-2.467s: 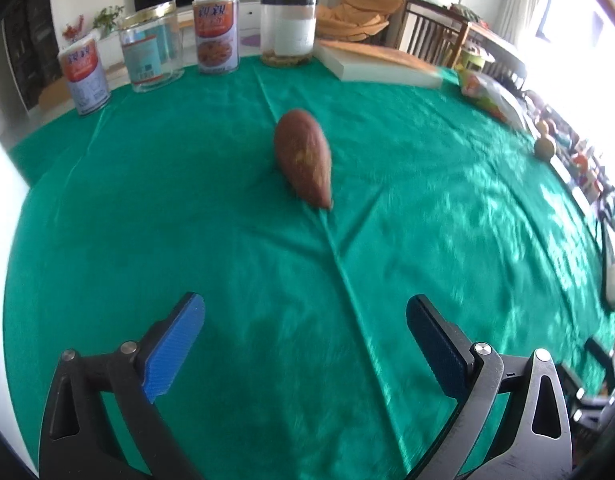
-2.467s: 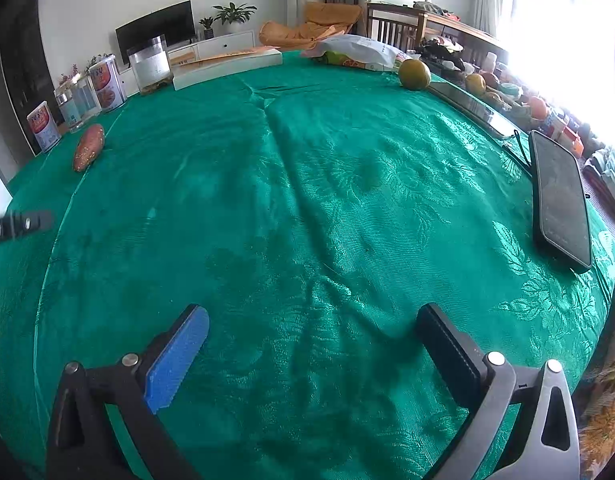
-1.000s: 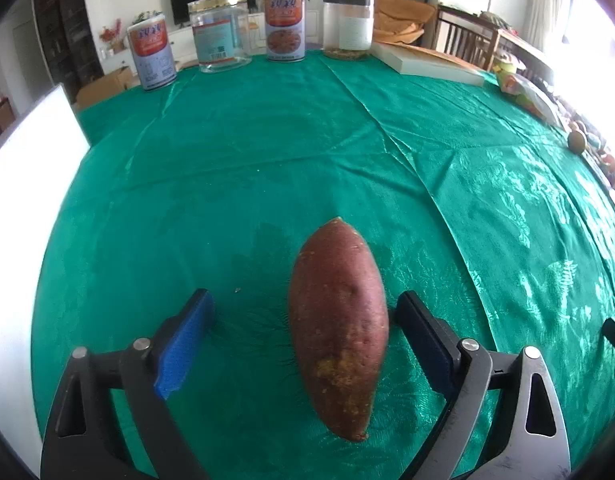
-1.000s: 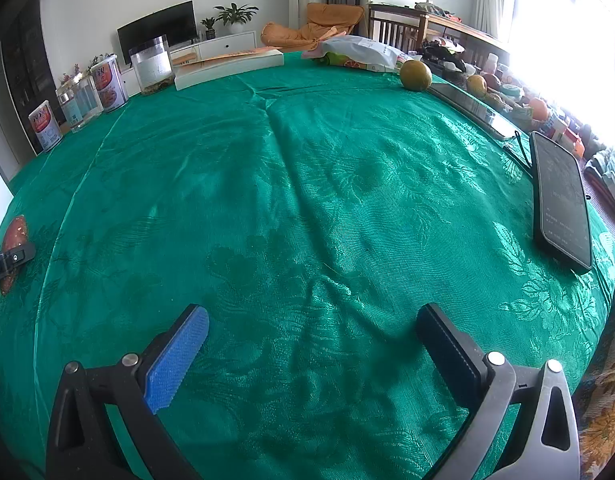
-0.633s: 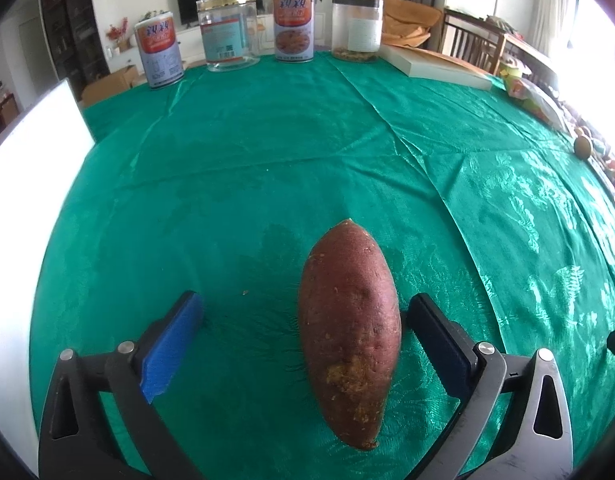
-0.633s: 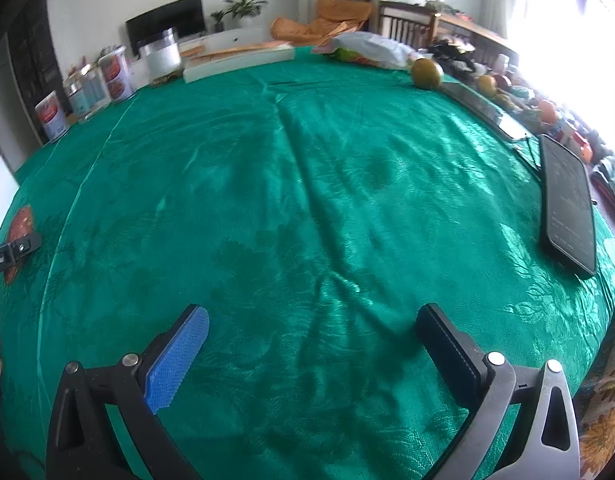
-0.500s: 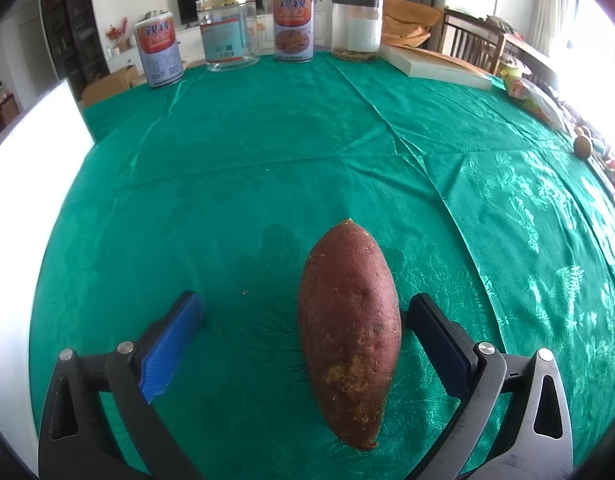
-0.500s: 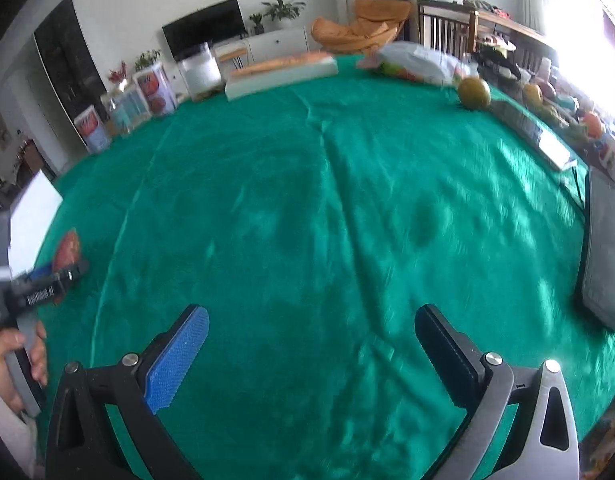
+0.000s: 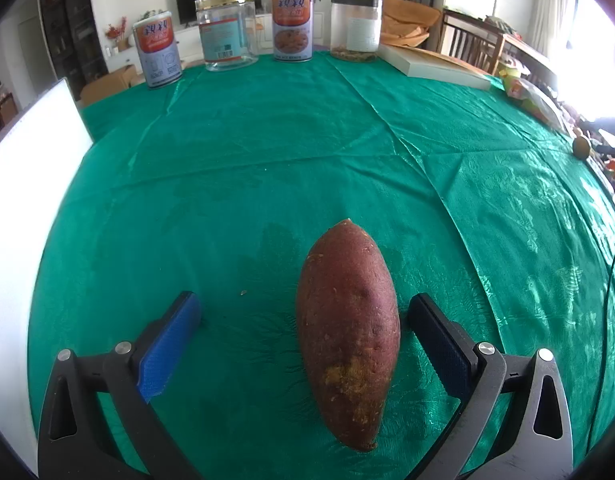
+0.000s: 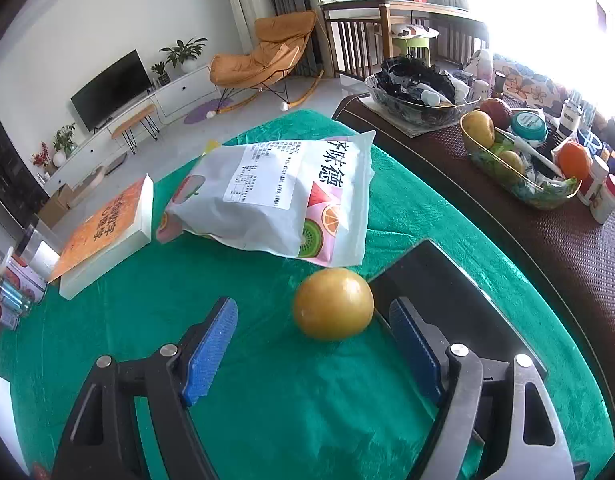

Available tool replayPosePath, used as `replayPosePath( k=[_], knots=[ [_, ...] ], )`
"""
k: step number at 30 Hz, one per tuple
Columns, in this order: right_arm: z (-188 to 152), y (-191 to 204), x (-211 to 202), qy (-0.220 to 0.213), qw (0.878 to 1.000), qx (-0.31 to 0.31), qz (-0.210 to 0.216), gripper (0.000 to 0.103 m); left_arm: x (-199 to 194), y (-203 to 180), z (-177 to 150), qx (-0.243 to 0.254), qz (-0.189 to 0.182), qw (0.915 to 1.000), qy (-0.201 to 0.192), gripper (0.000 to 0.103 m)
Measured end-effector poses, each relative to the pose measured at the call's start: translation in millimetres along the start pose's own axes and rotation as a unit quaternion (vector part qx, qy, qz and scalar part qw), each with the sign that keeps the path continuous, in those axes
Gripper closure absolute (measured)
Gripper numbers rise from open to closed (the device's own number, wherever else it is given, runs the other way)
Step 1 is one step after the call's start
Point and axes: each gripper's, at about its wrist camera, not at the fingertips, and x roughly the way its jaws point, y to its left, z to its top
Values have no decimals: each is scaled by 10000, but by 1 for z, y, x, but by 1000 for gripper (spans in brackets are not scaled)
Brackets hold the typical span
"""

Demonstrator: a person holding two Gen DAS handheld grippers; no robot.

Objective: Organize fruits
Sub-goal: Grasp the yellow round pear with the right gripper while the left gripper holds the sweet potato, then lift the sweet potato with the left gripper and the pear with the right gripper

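1. 2 grippers, both spread wide and gripping nothing.
2. The left gripper (image 9: 303,330) straddles the sweet potato (image 9: 348,332) lying on the green cloth (image 9: 267,152).
3. The right gripper (image 10: 313,344) frames the yellow fruit (image 10: 333,309), just beside the snack bag (image 10: 283,200).

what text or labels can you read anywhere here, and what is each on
"味德", large characters on the white plastic snack bag with fruit pictures; its small printed label is too small to read.
"亲亲", apparently, on the two red-and-silver tins; not sharp enough to be sure.
Orange book cover: characters too blurred to read.
Clear jar with gold lid: label and barcode unreadable.
Clear jar with black lid: label unreadable.
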Motion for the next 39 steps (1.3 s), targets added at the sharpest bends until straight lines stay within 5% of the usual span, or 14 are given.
replayPosePath(
  k=[7,10,12,16,19,25,31,39],
  knots=[
    [8,7,28,600,9963,-272,-553,29,0,0,0,0,-2,10000,0,1],
    [4,5,35,900,9939,-224,-594,51,0,0,0,0,-3,10000,-1,1],
    [2,1,31,889,9948,-81,-481,51,0,0,0,-1,-4,10000,0,1],
    [-17,5,11,776,9964,206,266,52,0,0,0,-2,-8,10000,1,1],
    [-50,26,-19,796,9885,343,1237,52,0,0,0,-1,-8,10000,1,1],
    [-182,120,-81,1074,9655,-243,2361,52,0,0,0,-2,-11,10000,1,1],
    [-303,197,-128,217,9717,-1286,1967,51,1,0,0,-3,-13,10000,2,0],
    [-325,205,-141,96,9791,-1578,1283,50,1,0,0,-3,-15,10000,2,0]
  ],
)
